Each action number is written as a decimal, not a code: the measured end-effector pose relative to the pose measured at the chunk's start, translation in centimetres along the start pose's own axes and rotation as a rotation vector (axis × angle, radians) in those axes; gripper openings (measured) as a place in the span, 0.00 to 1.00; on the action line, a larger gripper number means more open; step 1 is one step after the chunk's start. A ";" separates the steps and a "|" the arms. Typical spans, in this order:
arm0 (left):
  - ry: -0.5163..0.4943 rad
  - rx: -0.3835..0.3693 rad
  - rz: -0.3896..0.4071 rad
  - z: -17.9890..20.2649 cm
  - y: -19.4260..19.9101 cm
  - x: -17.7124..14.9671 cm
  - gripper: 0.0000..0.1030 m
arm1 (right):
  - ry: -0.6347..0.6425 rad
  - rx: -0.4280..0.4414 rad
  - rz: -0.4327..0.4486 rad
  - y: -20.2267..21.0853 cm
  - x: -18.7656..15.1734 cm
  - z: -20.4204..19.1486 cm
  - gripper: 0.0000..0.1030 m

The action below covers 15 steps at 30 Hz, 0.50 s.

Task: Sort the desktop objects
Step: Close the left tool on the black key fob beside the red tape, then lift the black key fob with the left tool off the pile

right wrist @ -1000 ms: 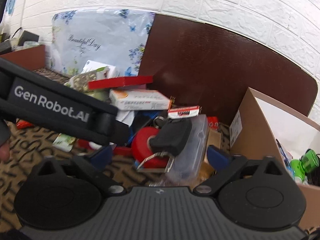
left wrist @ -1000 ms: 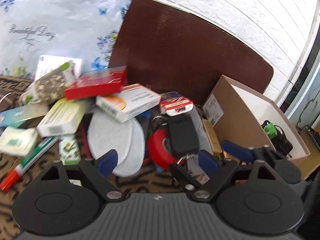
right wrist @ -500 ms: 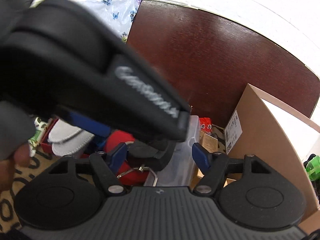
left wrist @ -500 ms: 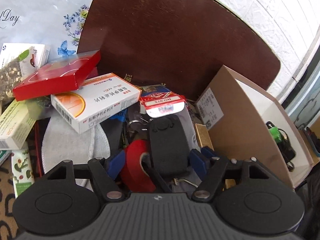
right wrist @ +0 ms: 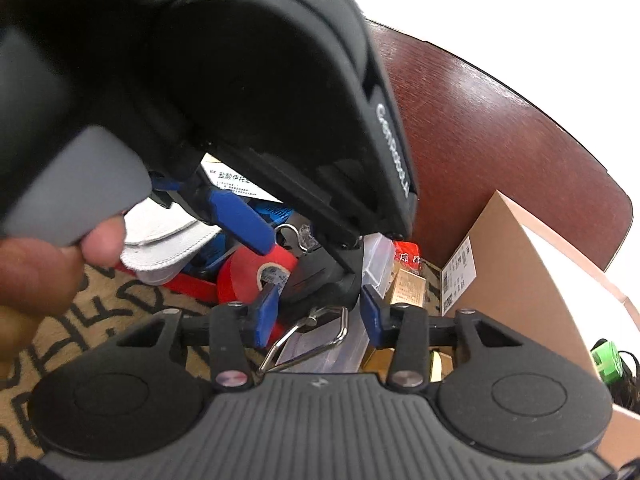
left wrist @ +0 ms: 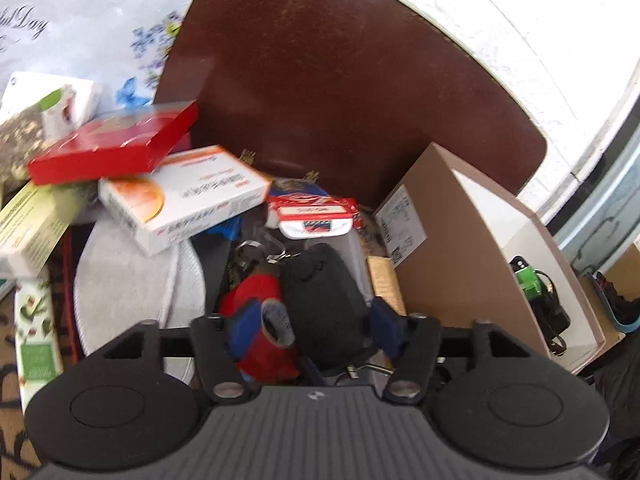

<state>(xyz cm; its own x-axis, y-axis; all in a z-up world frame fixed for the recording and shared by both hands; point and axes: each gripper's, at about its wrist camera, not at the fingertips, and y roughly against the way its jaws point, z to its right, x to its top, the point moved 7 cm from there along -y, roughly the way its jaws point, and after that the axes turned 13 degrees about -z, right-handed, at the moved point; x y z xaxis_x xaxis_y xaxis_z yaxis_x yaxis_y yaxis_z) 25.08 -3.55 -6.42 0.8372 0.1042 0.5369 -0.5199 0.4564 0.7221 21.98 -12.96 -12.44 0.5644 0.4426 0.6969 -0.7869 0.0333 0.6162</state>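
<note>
Straddling a black car key fob (left wrist: 320,304), the left gripper (left wrist: 316,328) has its blue fingertips (left wrist: 244,320) spread on either side of the fob's body, close to it, though whether they actually press on it cannot be told from the blurred left wrist view. The fob lies in the middle of a cluttered heap on a patterned tablecloth (right wrist: 100,312), just right of a roll of red tape (left wrist: 260,320) and partly on a clear plastic case (right wrist: 360,320); a metal clip (right wrist: 312,336) sticks out from its near end. From the right wrist view, the right gripper (right wrist: 316,312) also has its jaws parted, with nothing between them but the fob's near end and the clip, and it grips neither. The left gripper's black body fills the upper part of that view, a bare hand (right wrist: 48,264) on its handle. Behind the fob sit an orange-and-white medicine box (left wrist: 184,196) under a red flat box (left wrist: 116,144), with grey-white insoles (left wrist: 136,284) to the left. An open cardboard box (left wrist: 460,248) stands at the right edge of the heap, holding a green-and-black gadget (left wrist: 532,284).
</note>
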 end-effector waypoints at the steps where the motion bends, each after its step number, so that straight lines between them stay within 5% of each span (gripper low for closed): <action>1: 0.003 -0.011 -0.004 0.0 0.1 -0.3 0.66 | -0.008 0.009 -0.004 0.3 -0.2 0.1 0.42; 15: -0.018 -0.062 -0.096 1.9 2.4 -7.3 0.49 | -0.125 0.184 -0.080 6.3 -4.7 -1.0 0.41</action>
<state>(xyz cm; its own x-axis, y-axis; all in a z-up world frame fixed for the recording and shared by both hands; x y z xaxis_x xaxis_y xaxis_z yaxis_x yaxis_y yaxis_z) 17.41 -4.95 -7.79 0.8790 0.0417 0.4750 -0.4258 0.5170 0.7426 14.09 -13.94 -12.22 0.6587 0.3305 0.6760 -0.6859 -0.1055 0.7200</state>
